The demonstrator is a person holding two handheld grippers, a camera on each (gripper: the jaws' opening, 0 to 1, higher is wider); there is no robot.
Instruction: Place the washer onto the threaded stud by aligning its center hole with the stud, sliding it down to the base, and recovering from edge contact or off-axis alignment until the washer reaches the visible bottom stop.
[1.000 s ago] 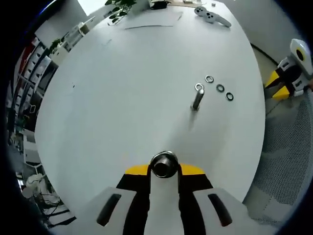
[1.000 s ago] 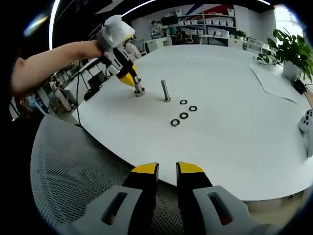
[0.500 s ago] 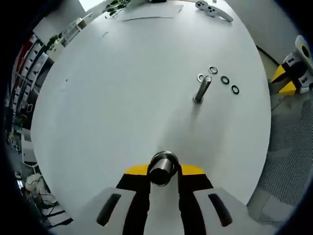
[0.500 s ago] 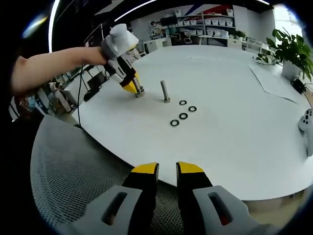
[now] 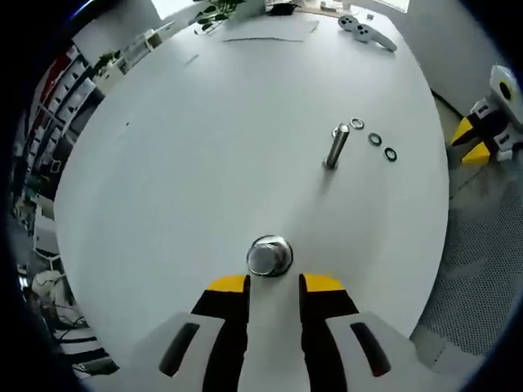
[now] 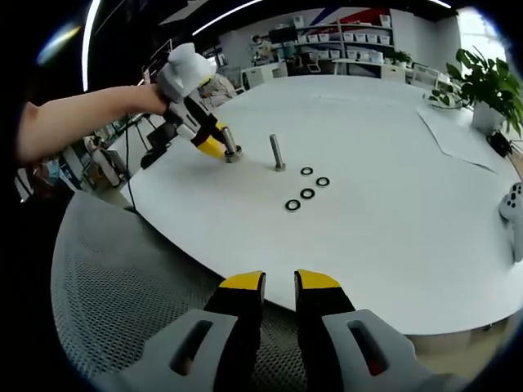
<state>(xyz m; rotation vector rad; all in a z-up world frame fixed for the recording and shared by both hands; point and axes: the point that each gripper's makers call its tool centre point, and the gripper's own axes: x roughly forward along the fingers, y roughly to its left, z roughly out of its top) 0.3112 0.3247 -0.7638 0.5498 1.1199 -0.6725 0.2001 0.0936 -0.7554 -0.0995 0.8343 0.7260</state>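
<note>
Left gripper [image 5: 274, 286] had backed off the short stud [image 5: 269, 256]: a second earlier the stud sat between its jaws, now it stood just past the tips at 12 o'clock, jaws apart and empty. Right gripper [image 6: 279, 282] hadn't moved, jaws nearly together, gripping nothing, over the mesh chair [image 6: 122, 286]. Right gripper view showed four washers [image 6: 306, 193] at 4 o'clock of the tall stud [image 6: 276, 153]; left gripper view showed three. Whether the short stud carried a washer was too small to tell.
</note>
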